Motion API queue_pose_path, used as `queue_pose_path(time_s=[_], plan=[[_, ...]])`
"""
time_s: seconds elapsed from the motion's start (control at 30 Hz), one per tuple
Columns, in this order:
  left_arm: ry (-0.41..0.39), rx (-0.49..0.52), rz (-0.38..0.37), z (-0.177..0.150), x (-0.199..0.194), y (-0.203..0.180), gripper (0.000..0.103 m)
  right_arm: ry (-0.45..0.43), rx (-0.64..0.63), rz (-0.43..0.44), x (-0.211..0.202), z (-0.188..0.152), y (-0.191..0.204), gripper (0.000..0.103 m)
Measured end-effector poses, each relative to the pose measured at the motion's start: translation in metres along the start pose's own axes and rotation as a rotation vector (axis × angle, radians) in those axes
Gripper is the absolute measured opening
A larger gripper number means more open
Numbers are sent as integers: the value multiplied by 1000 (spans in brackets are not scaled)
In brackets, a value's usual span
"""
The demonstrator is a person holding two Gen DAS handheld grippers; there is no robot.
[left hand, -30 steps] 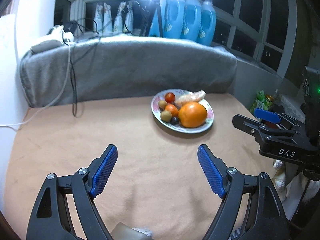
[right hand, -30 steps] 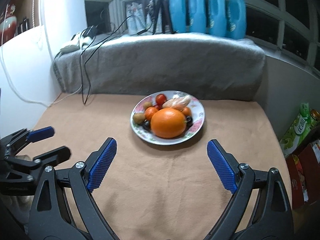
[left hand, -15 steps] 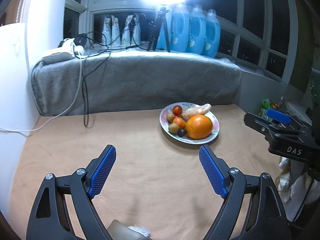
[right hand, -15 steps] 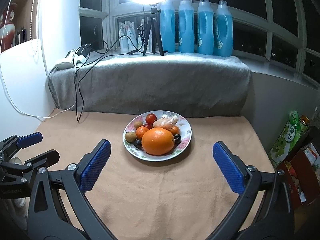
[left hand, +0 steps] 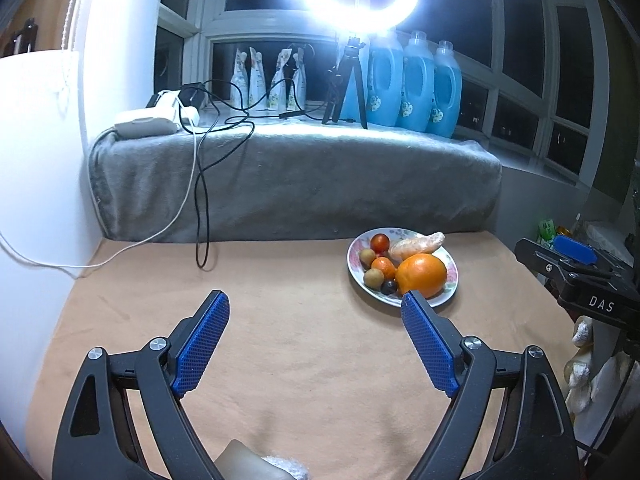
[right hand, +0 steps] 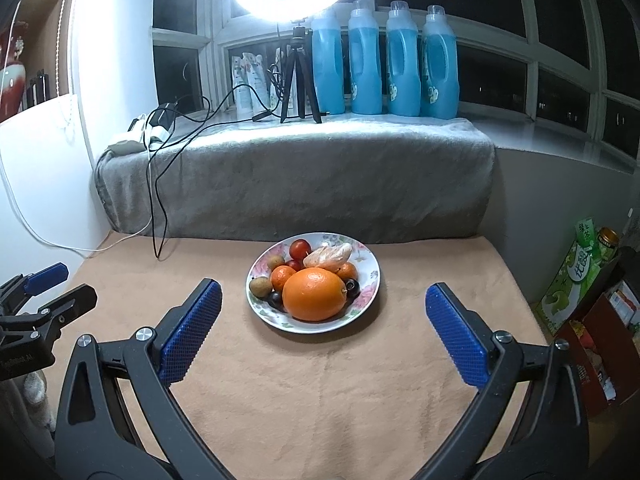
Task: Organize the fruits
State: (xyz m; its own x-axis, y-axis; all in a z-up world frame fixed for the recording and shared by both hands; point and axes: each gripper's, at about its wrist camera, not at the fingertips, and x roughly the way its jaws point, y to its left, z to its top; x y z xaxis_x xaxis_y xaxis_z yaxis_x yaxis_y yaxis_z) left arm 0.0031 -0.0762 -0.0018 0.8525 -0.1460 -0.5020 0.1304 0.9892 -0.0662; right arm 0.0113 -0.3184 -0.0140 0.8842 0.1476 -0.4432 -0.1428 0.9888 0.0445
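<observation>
Both grippers empty and back from the plate; I judge the fruit already gathered, or the sort not yet begun.

From the left: my left gripper hangs over bare cloth, jaws having just spread a little, nothing between them. The plate sits mid-table, all fruit on it: two brown kiwis, two small tangerines, one red tomato, one peeled mandarin, one large orange, two dark grapes. My right gripper frames the plate, jaws just widened, empty. Any next pick needs a forward reach.
</observation>
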Motion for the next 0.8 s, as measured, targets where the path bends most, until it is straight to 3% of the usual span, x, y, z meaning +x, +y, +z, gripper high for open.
queue_pose_path(time_s=[0.8], plan=[[14,-15,-10,-3,1,1,88,5,-3,-5,0,-3,0,103]])
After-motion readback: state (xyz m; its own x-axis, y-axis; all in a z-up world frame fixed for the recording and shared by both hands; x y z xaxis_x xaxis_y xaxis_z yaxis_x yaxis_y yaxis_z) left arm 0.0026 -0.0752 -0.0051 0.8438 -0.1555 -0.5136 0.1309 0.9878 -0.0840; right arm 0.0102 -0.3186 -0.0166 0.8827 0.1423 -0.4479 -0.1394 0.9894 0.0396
